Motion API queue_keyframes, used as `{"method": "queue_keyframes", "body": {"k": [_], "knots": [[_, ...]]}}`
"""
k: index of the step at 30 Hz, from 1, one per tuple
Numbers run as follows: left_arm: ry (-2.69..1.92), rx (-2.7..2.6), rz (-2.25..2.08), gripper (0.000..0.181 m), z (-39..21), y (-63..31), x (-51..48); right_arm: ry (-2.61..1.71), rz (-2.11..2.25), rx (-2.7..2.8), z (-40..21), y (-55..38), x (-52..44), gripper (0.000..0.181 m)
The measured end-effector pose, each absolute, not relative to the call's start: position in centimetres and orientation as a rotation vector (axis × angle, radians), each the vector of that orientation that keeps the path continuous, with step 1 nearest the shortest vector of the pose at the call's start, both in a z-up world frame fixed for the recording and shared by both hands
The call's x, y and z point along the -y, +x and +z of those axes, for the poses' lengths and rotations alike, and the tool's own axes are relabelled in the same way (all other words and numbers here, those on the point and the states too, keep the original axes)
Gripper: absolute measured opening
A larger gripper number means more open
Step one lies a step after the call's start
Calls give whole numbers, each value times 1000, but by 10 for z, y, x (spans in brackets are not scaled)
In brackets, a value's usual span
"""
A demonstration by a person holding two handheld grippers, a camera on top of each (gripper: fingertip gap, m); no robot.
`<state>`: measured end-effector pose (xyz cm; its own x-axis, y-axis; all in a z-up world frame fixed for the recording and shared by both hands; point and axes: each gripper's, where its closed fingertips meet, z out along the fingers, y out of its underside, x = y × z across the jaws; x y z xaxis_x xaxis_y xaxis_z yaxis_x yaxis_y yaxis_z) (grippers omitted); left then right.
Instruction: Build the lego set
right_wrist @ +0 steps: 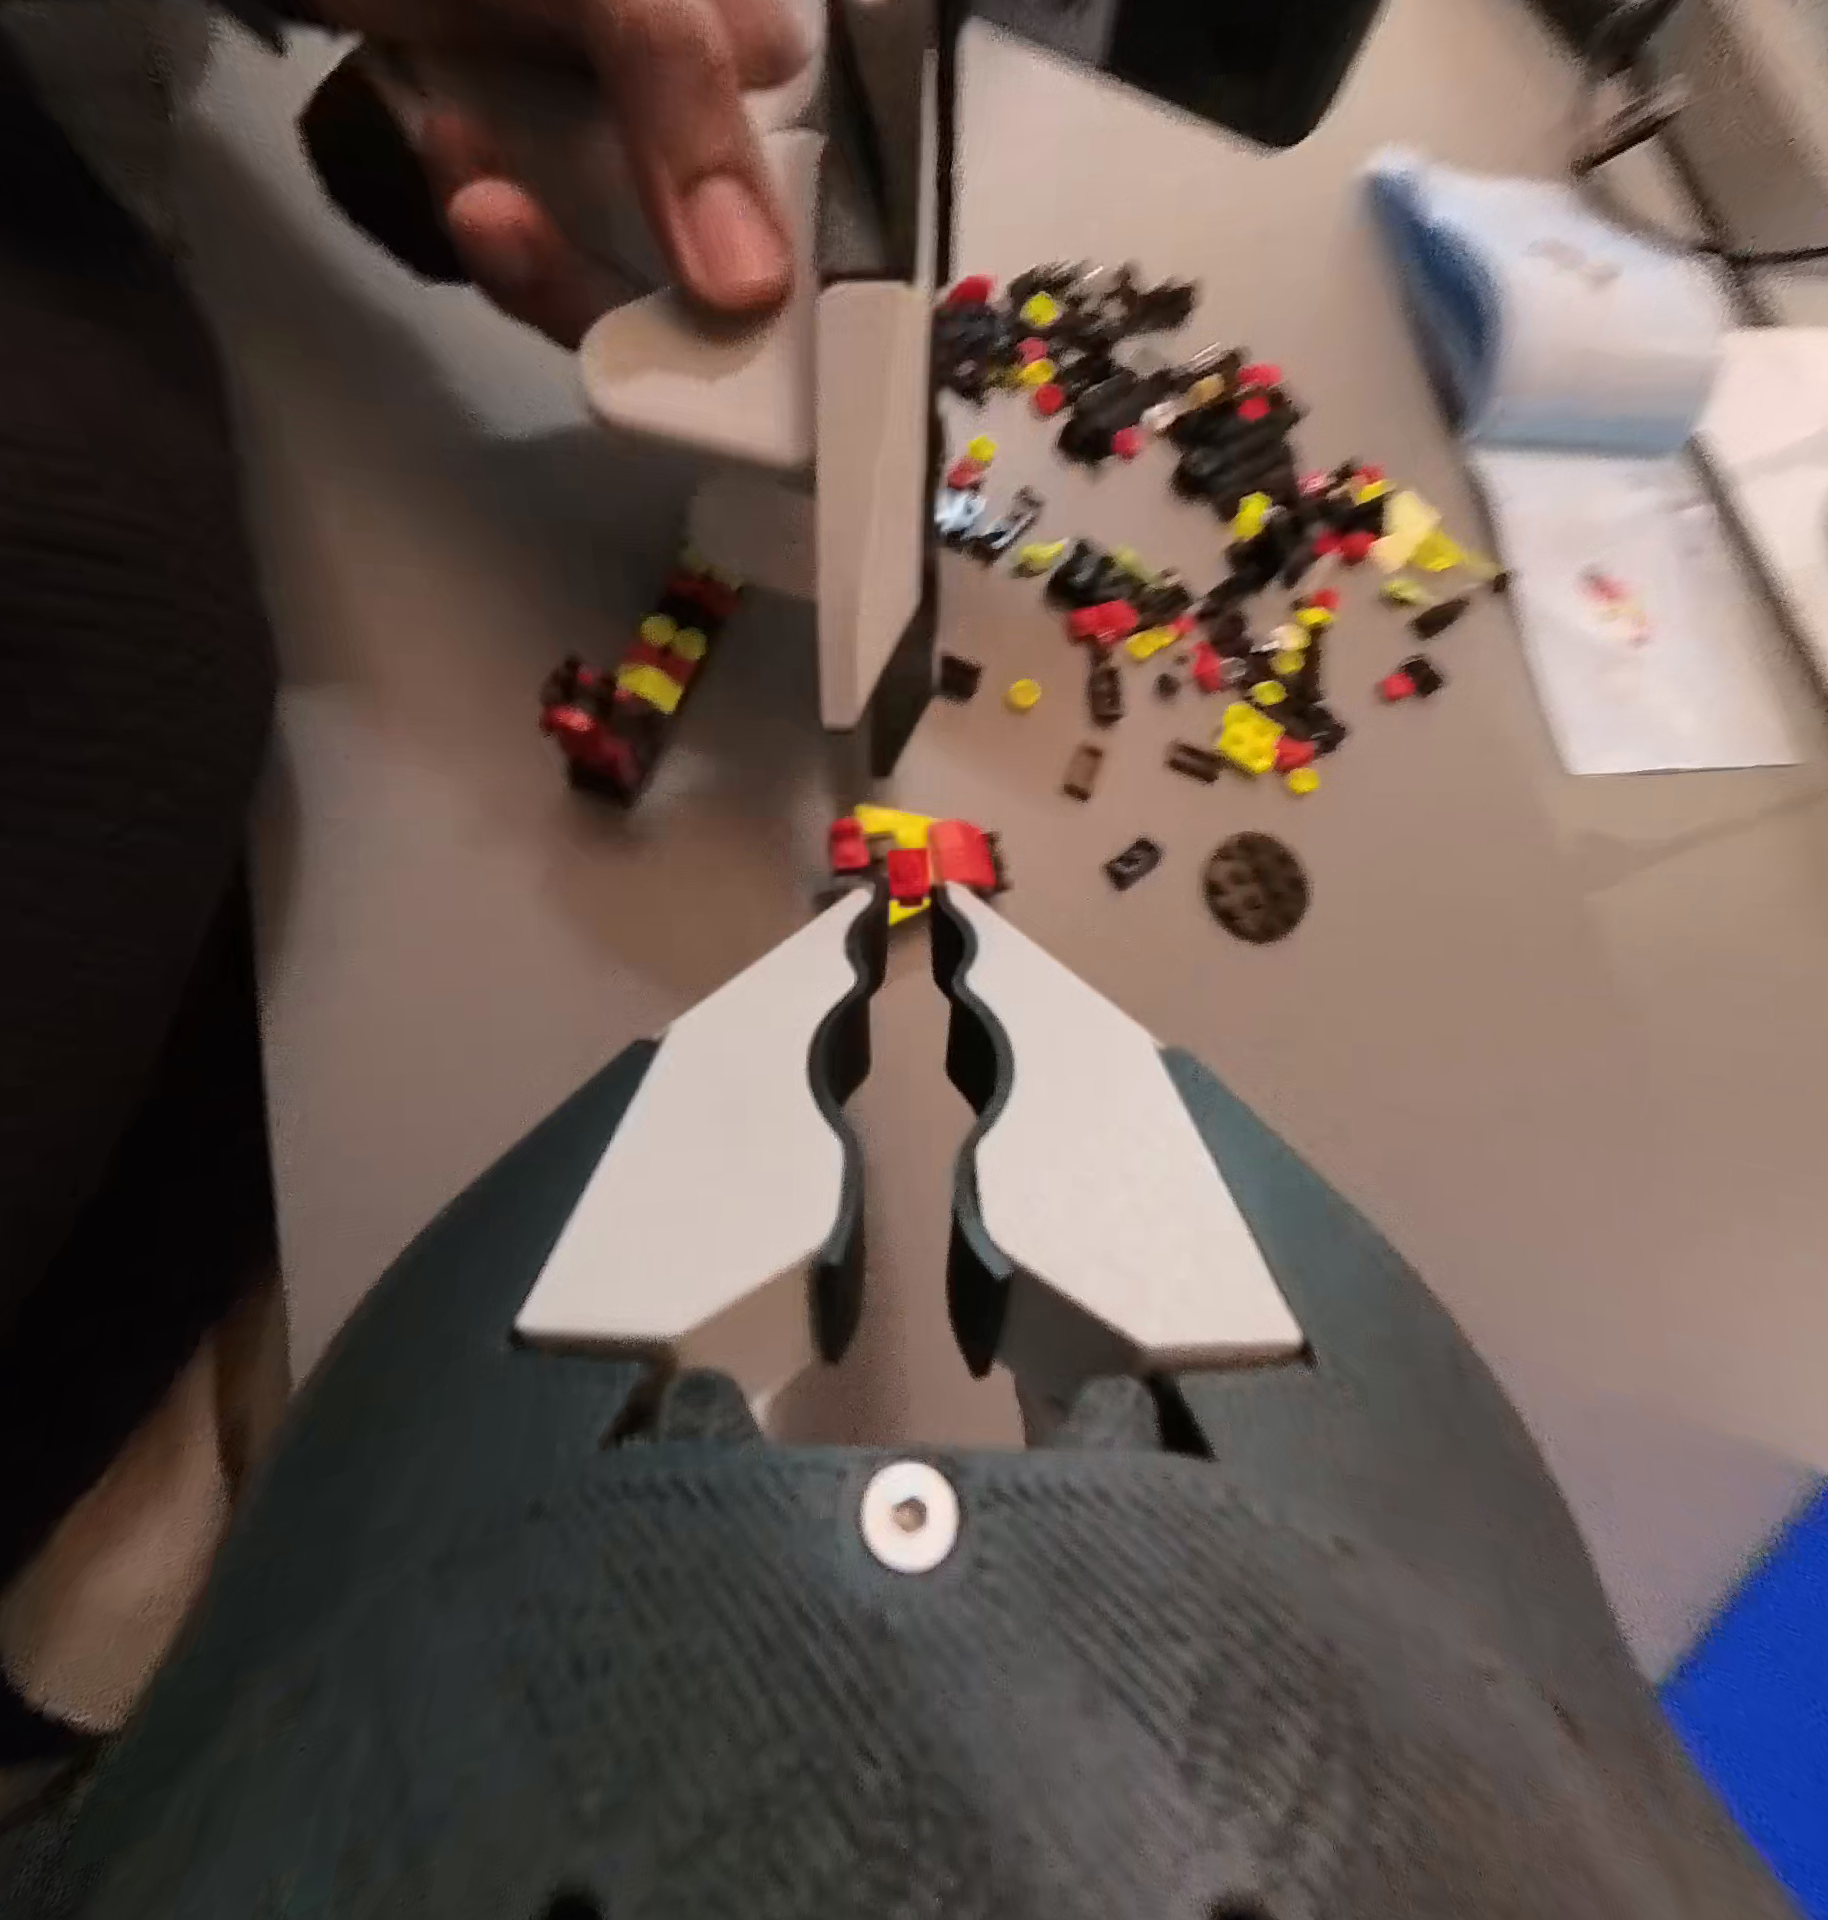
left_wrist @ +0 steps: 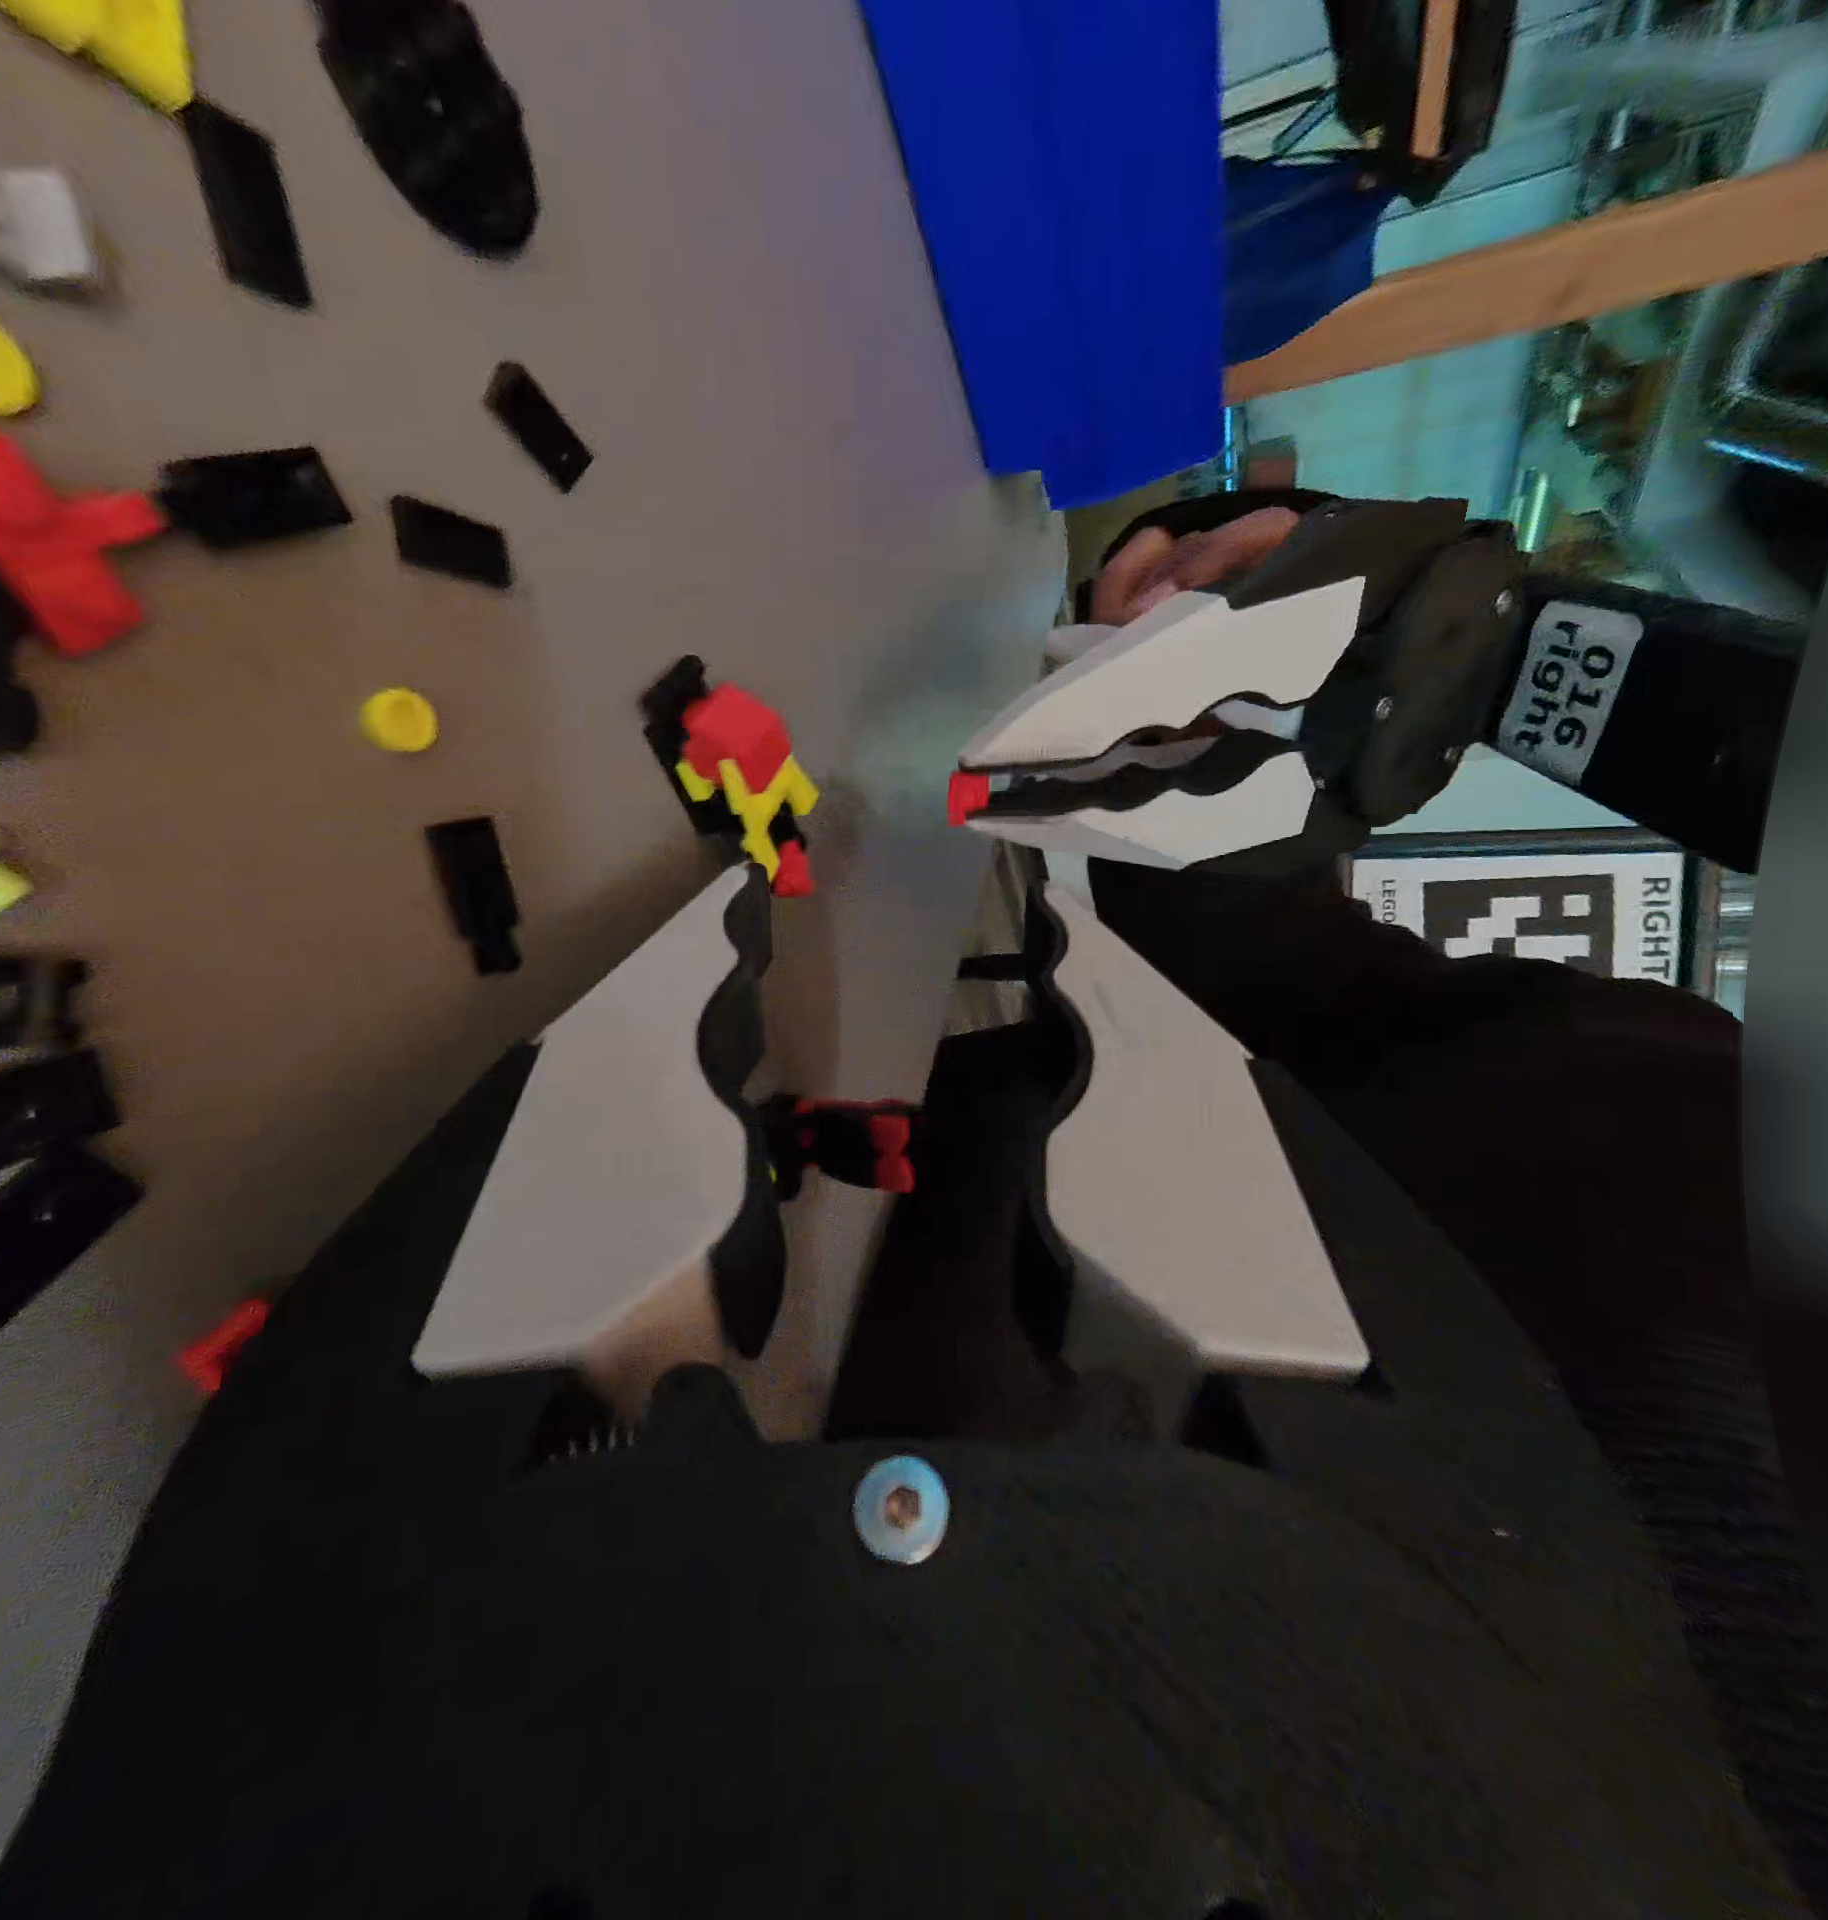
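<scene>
1. Far left, right wrist view: a partly built red, yellow and black lego assembly (right_wrist: 635, 691) lies on the grey table (right_wrist: 1409, 1195), apart from everything else. A dark-sleeved person borders this edge.
2. Centre: the left gripper (left_wrist: 894, 914) has its fingers spread with nothing between the tips. One tip sits just beside a small red-and-yellow sub-build (left_wrist: 749, 795) resting on the table; whether they touch I cannot tell.
3. Centre, slightly right: the right gripper (right_wrist: 905, 899) is pinched on a small red brick (right_wrist: 908, 871), held at the very tips. In the left wrist view the same brick pokes out of the closed tips, near the sub-build but clearly apart from it.
4. Step in hand, by my reading: adding the red brick to the small sub-build. Next move calls for lining up the studs, then pressing down while the left gripper steadies or clamps the sub-build so it does not skid.
5. Right: loose black, red and yellow pieces (right_wrist: 1201, 499) are scattered over the table, with a round black plate (right_wrist: 1256, 886) and a single yellow round stud (right_wrist: 1022, 694) nearer the grippers.
6. Far right: an instruction sheet (right_wrist: 1637, 623), a pale blue box (right_wrist: 1544, 301).
7. Writing: a label on the right gripper's body and a square-coded marker card behind it; not transcribed. Frames are motion-blurred.
</scene>
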<state>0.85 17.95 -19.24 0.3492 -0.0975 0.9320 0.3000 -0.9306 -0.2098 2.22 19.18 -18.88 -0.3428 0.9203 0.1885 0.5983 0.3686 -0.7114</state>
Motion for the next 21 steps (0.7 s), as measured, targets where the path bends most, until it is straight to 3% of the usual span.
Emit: {"method": "queue_keyframes", "body": {"k": [21], "knots": [[-2489,-10,-1584,31,-217,8,-174,-1507,664,2134,-223,26,-208,6]]}}
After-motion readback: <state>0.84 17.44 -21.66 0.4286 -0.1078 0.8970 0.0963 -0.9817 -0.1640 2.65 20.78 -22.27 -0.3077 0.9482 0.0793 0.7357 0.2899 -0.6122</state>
